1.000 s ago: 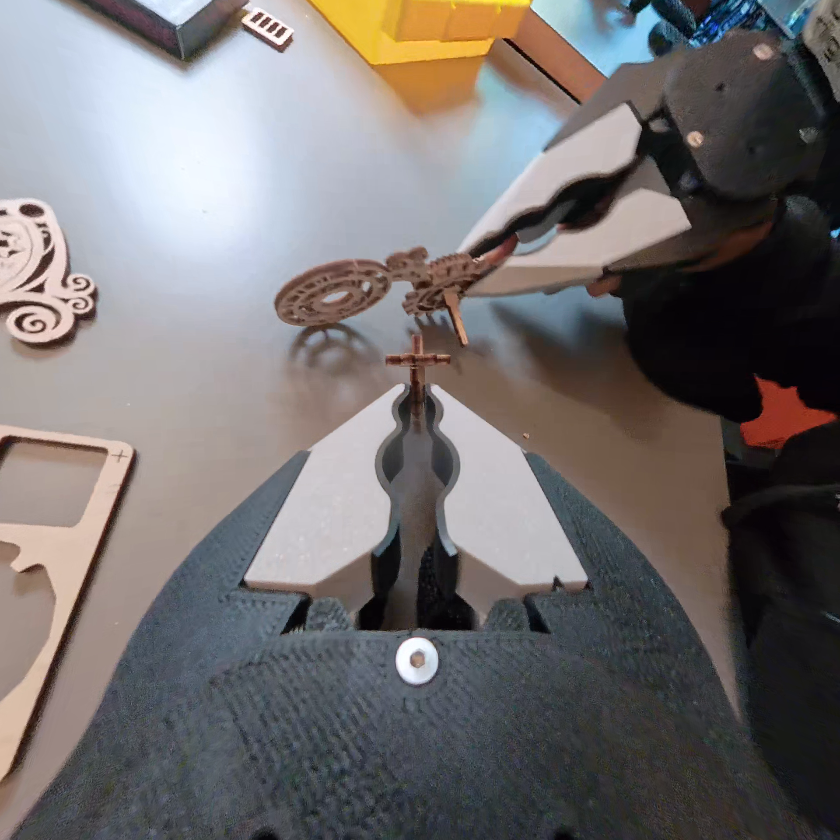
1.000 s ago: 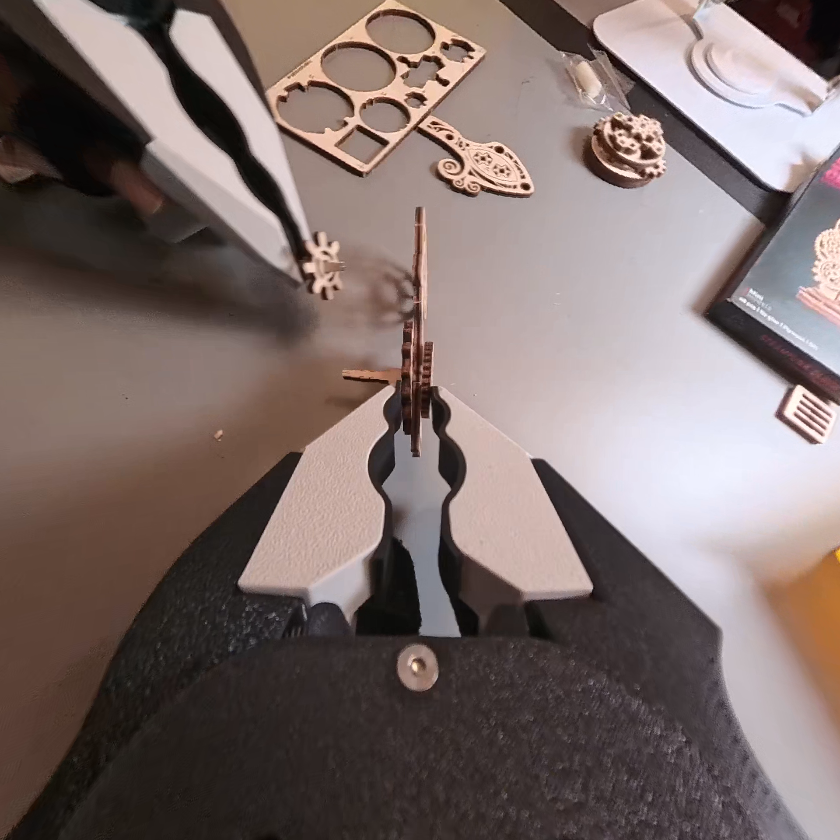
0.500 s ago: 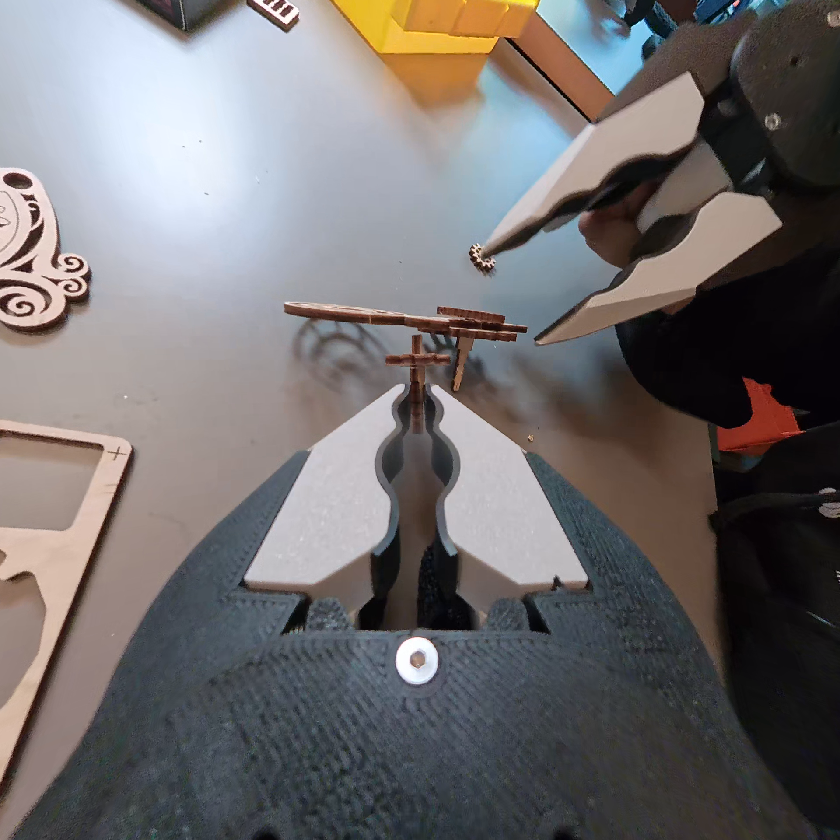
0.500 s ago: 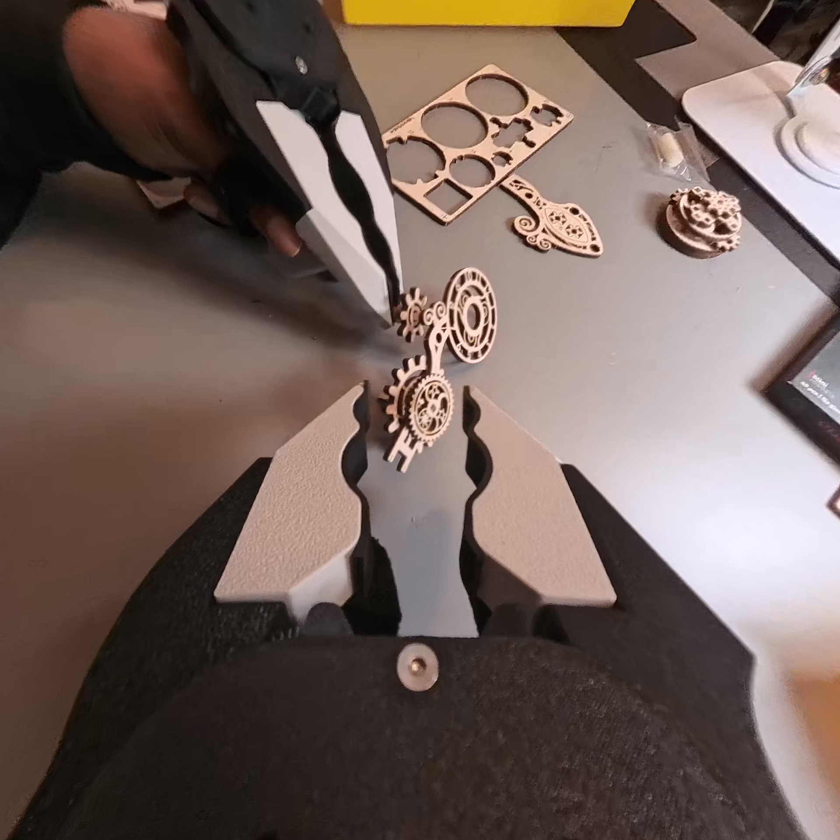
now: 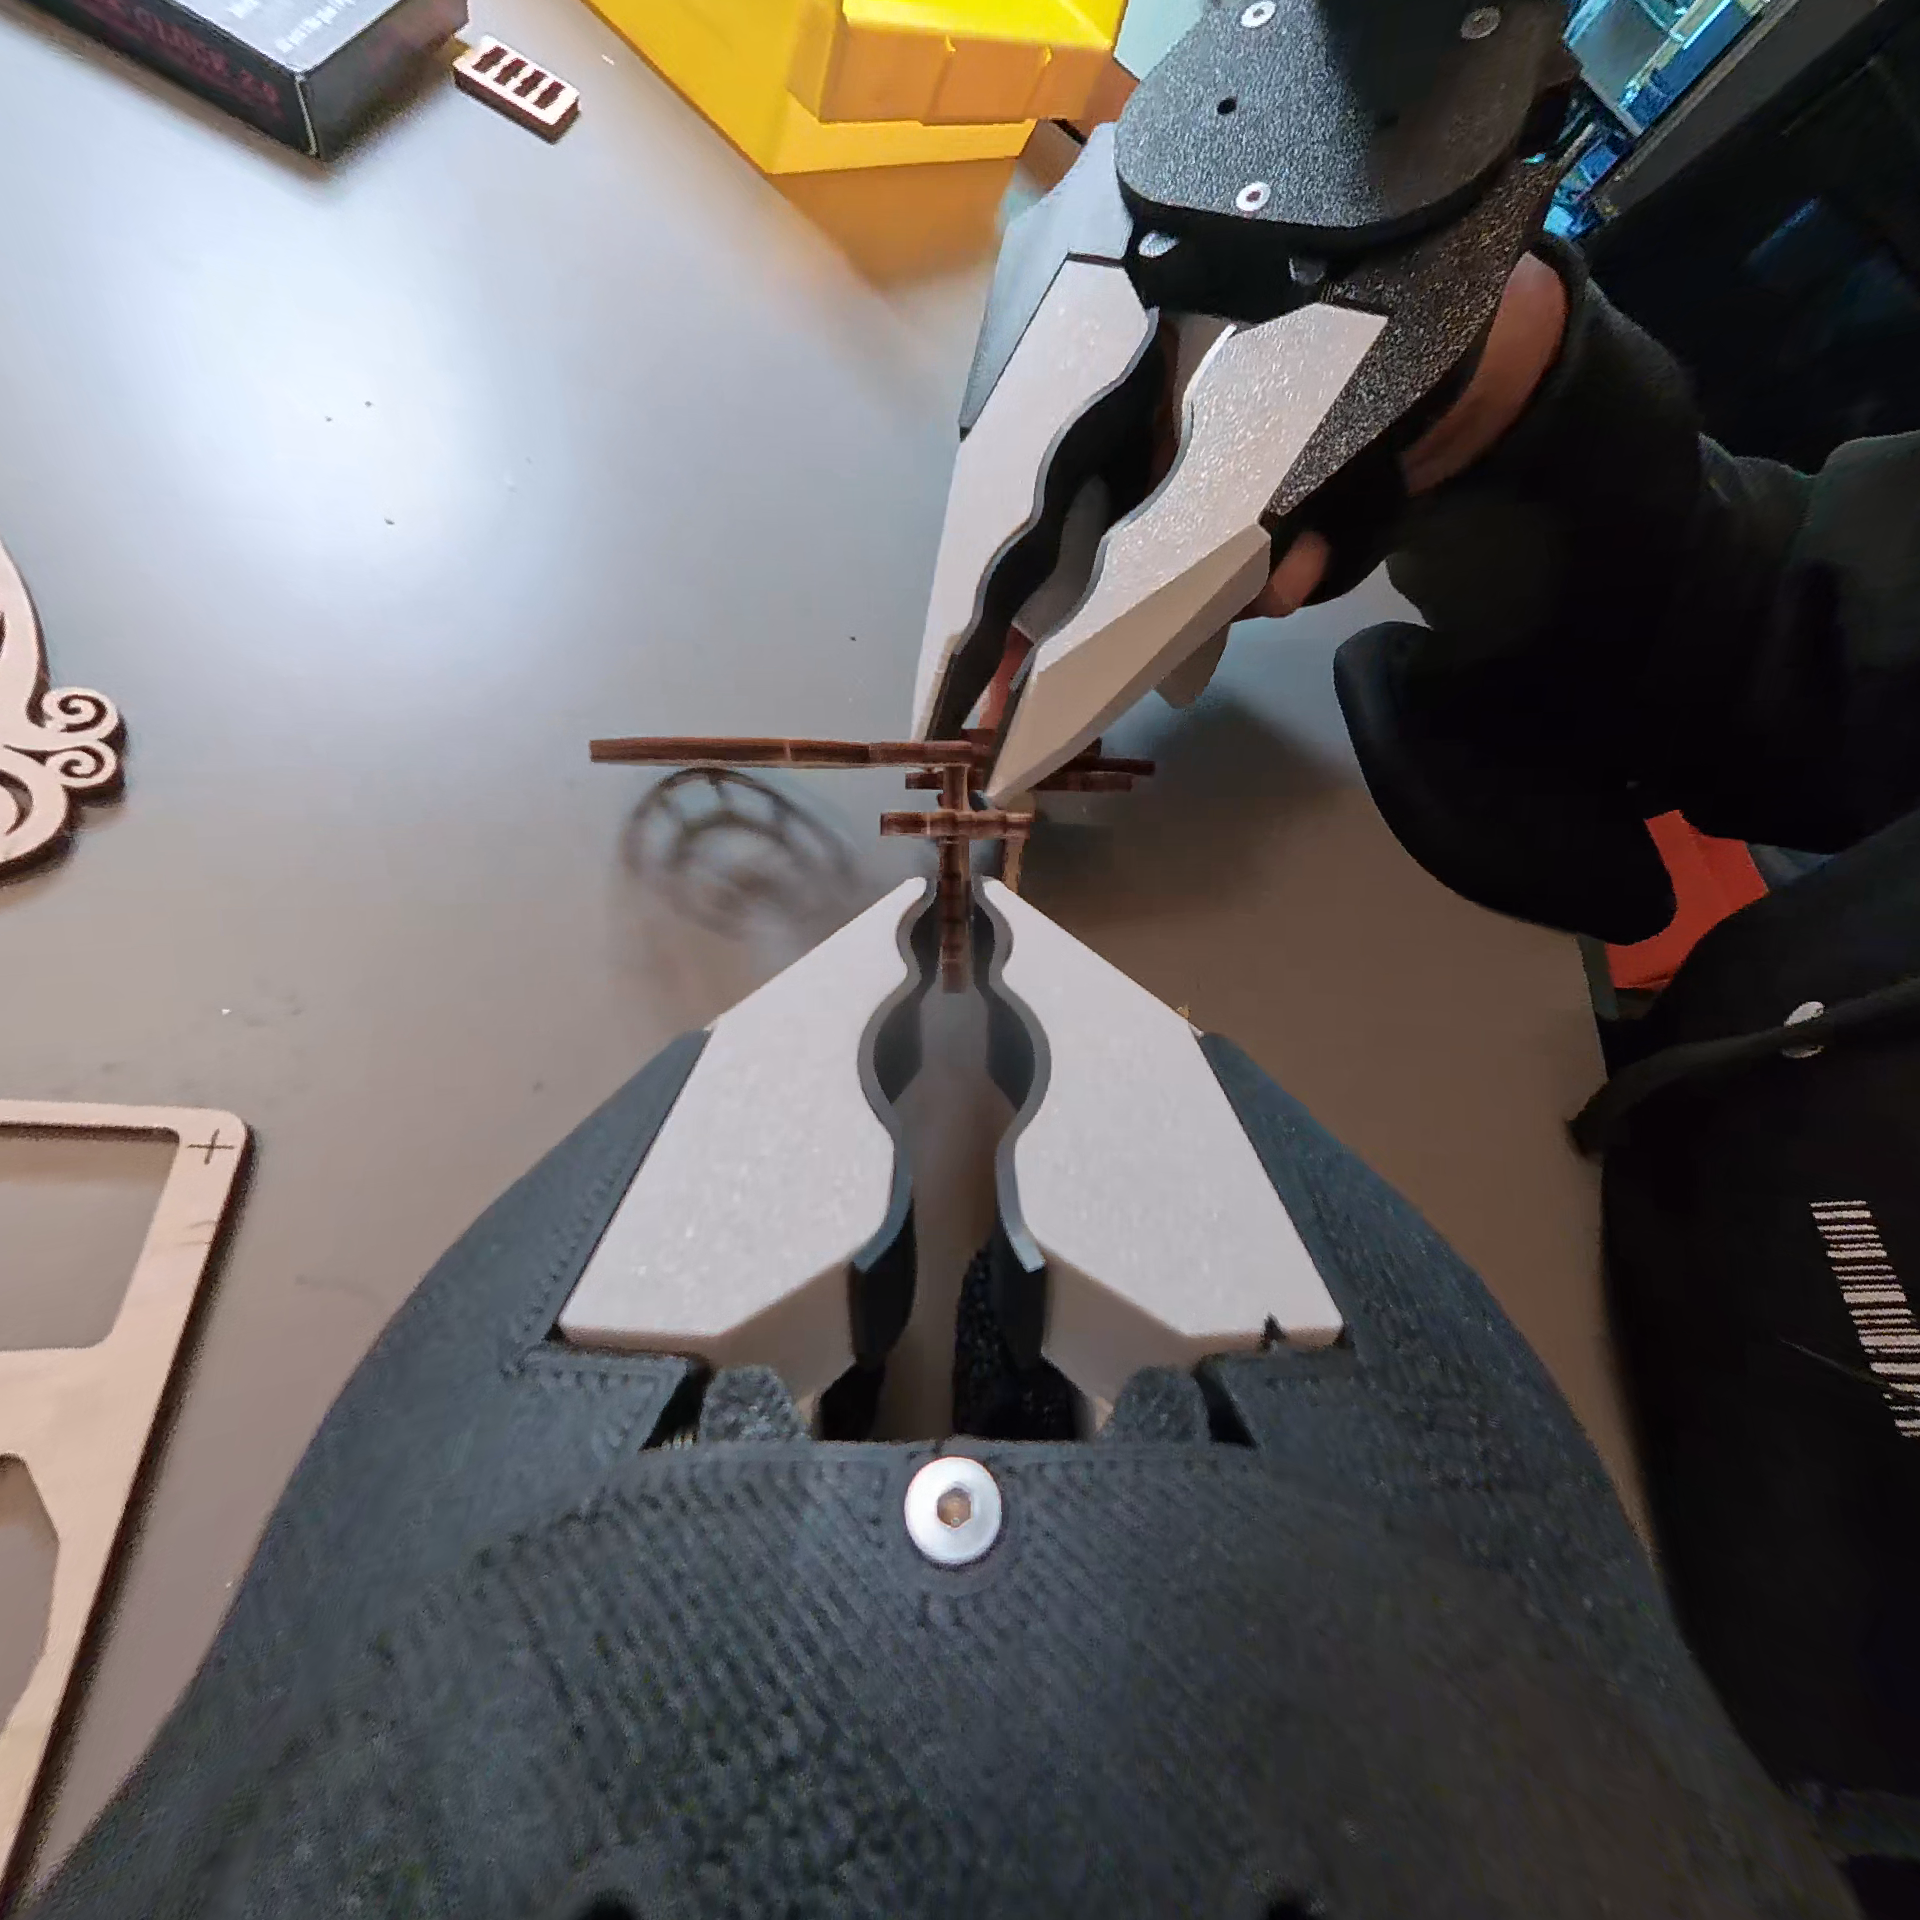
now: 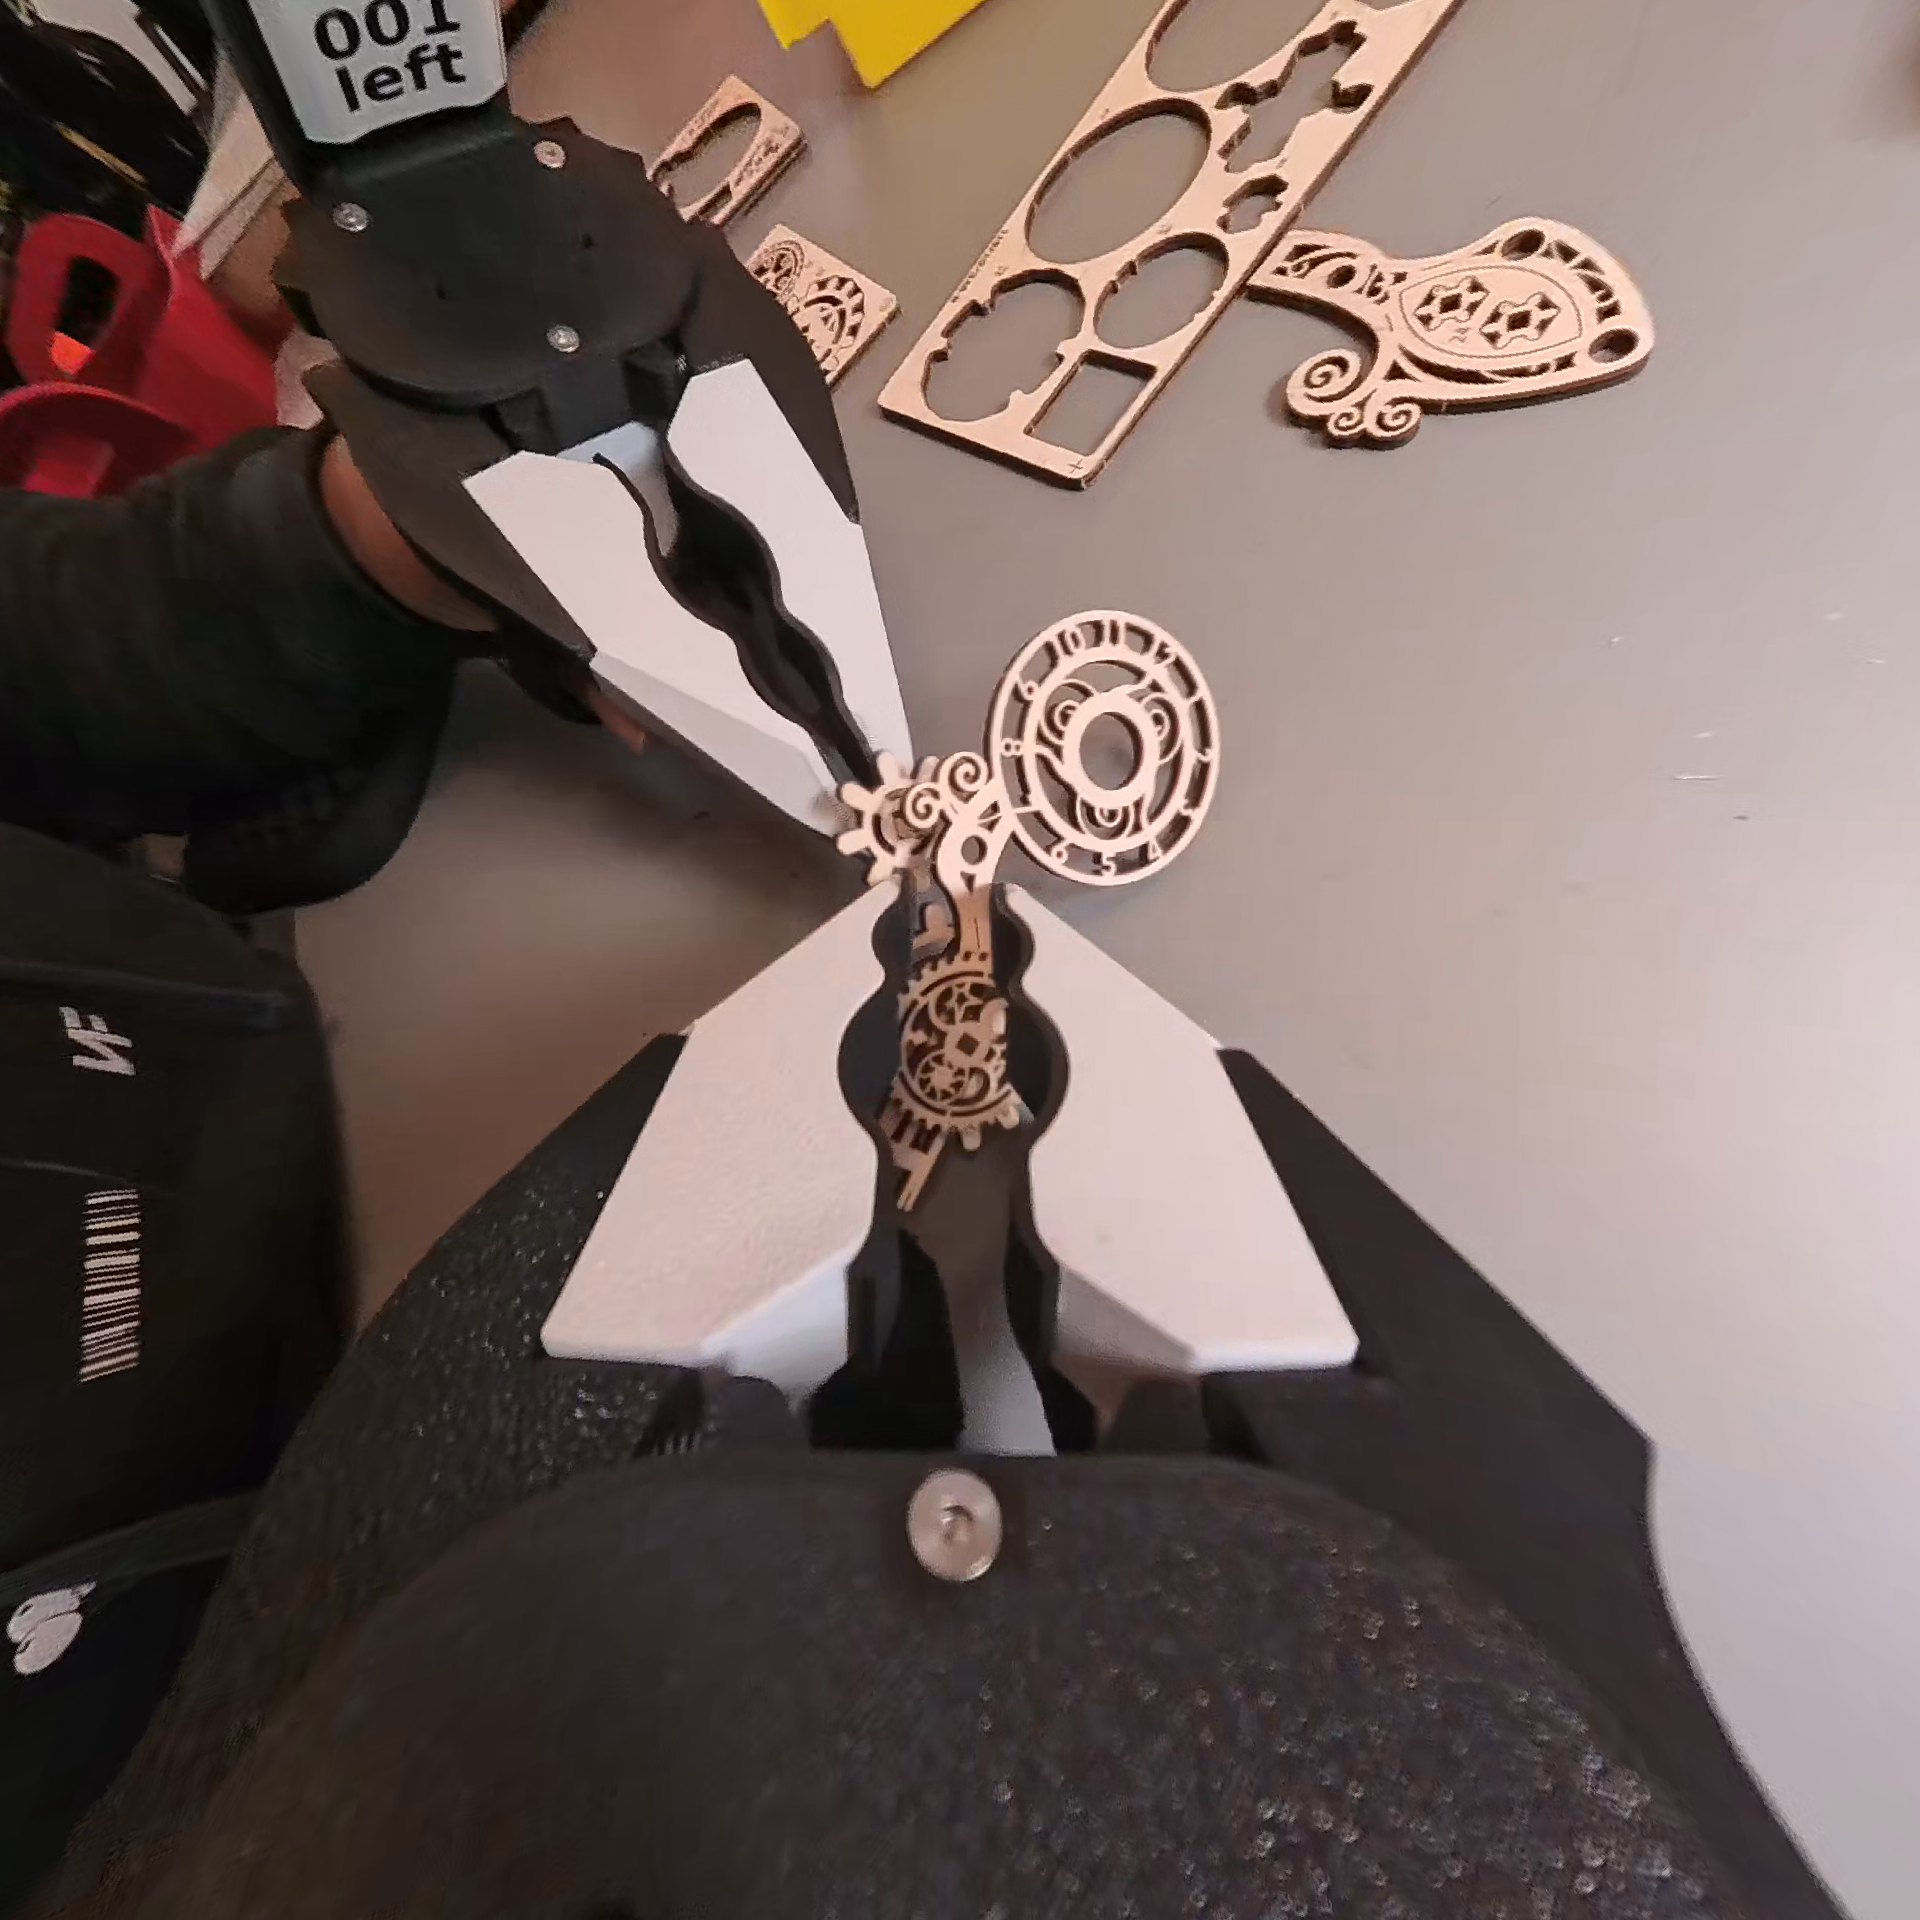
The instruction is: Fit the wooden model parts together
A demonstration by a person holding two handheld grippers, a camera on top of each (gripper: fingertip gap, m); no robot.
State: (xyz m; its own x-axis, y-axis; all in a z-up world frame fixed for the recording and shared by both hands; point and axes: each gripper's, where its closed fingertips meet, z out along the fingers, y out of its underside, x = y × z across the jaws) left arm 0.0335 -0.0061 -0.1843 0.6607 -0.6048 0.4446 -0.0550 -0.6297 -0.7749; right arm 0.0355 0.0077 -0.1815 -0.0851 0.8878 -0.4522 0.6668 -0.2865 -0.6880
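we see the right gripper [image 6: 951, 904] clenched on the wooden clock piece [image 6: 1107, 753], held above the grey table [image 6: 1558, 935]. the left gripper [image 5: 951, 894] pinches a small wooden gear [image 6: 871, 821], touching the clock piece's near end.

A white label [image 6: 390, 62] with dark characters sat on the body of the left gripper [image 6: 844, 777]. The wooden dial [image 6: 1107, 748] carried cut numerals around its ring. Near the bench's far edge, a black box [image 5: 239, 52] showed reddish lettering, too blurred to read. A black garment [image 5: 1766, 1351] at the bench's near edge bore a white barcode-like print [image 5: 1875, 1320] and other white marks. A small cross was burnt into a corner of the wooden sheet [image 5: 125, 1247] at the left edge. The sheet with round holes [image 6: 1101, 270] had another cross and tiny lettering along its edge, unreadable.
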